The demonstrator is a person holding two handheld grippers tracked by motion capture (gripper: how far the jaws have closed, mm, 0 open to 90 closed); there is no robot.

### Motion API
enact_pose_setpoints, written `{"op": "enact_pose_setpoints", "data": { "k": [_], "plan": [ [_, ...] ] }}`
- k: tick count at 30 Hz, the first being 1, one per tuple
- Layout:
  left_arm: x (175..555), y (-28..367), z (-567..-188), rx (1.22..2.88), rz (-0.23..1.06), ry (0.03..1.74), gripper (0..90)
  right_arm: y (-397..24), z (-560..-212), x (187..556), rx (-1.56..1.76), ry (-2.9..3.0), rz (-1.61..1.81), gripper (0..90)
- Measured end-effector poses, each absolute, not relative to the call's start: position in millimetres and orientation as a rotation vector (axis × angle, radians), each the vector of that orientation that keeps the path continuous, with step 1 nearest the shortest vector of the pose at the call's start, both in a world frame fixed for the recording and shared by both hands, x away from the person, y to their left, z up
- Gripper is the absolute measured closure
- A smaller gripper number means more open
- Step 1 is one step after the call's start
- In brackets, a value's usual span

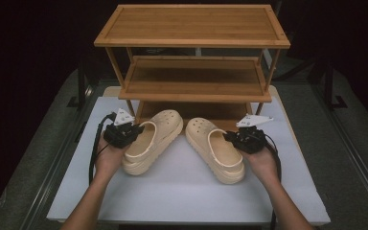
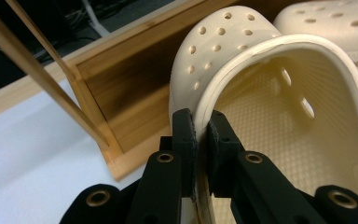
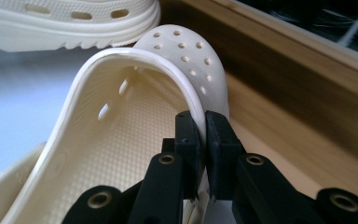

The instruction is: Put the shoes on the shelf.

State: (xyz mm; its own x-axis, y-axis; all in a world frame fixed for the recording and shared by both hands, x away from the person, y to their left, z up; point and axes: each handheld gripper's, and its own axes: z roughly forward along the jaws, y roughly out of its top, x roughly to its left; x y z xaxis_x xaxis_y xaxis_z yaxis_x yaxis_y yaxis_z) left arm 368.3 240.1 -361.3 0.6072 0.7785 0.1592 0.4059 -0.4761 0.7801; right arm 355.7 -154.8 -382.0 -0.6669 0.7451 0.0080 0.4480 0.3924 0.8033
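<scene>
Two cream clogs lie on the white table in front of a wooden shoe rack (image 1: 191, 72). The left clog (image 1: 153, 139) has its toe toward the rack's bottom shelf. My left gripper (image 1: 133, 132) is shut on that clog's outer side wall; in the left gripper view my left gripper (image 2: 202, 135) pinches the rim of the left clog (image 2: 261, 93). My right gripper (image 1: 234, 136) is shut on the outer side wall of the right clog (image 1: 215, 148). The right gripper view shows my right gripper (image 3: 204, 135) clamped on the right clog's rim (image 3: 135, 107).
The rack has three bamboo shelves; its bottom shelf (image 1: 191, 111) sits just behind the clogs' toes. The white table top (image 1: 182, 191) ends at a front edge near the person's forearms. Dark floor and rails flank the table.
</scene>
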Motion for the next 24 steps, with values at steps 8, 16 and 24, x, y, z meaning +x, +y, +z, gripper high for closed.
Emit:
{"op": "enact_pose_setpoints", "data": {
  "k": [8,16,24],
  "plan": [
    [391,214,-369,2.082,0.717,0.970,83.7,-156,-376,382,1.095,2.214,1.114,84.0],
    [411,190,-379,2.052,0.799,1.027,83.6,-154,-385,408,1.152,2.144,1.074,83.9],
    [425,168,-397,2.030,0.852,1.103,82.9,-144,-392,421,1.168,2.104,1.052,83.5]
  ]
}}
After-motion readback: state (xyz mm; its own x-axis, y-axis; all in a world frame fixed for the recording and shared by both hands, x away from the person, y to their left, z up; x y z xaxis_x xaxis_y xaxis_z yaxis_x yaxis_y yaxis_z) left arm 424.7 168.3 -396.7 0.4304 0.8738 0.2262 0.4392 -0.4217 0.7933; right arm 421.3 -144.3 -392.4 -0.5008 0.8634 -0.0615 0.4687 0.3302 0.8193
